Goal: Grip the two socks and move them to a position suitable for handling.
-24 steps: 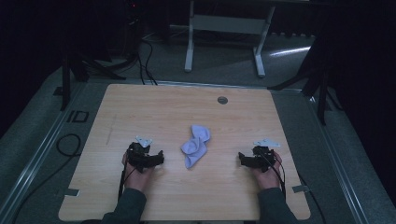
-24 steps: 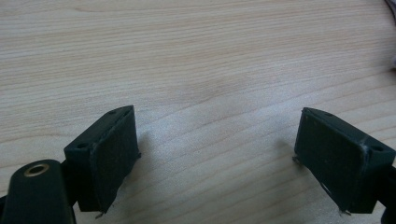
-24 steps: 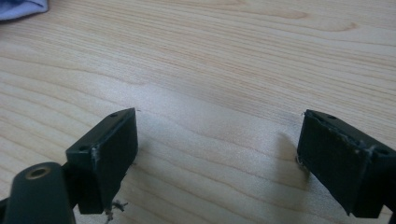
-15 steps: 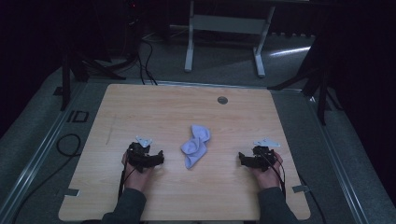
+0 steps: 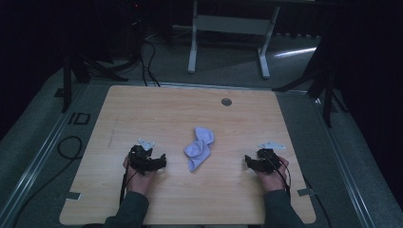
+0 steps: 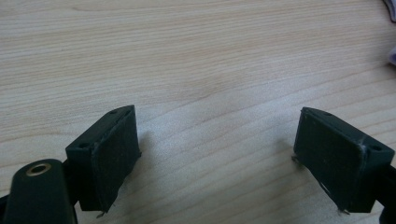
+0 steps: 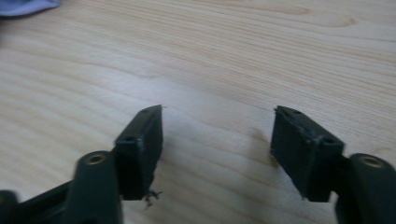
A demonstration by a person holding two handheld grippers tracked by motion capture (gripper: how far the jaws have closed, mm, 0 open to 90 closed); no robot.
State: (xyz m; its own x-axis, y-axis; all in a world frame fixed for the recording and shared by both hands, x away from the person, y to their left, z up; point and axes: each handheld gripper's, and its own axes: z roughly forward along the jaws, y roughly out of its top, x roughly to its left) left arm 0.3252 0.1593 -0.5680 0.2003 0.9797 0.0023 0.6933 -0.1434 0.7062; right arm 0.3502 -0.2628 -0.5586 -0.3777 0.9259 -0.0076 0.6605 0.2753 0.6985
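Note:
A crumpled pale lilac cloth (image 5: 198,148) lies near the middle of the wooden table (image 5: 166,114). A hand holds my left gripper (image 5: 159,160) low over the table, left of the cloth and a short way from it. Its jaws stand wide open over bare wood in the left gripper view (image 6: 217,123), where an edge of the cloth (image 6: 392,56) shows at the far right. My right gripper (image 5: 248,162) sits right of the cloth, also apart from it. Its jaws are open with nothing between them (image 7: 217,116), and a corner of the cloth (image 7: 23,5) lies at top left.
A round grey grommet (image 5: 226,101) sits in the table near its far edge. Tape tabs (image 5: 71,195) (image 5: 304,192) mark the near corners. A white stand (image 5: 228,28) and dark tripod legs (image 5: 328,90) are on the floor behind, and a black cable (image 5: 66,147) loops at the left.

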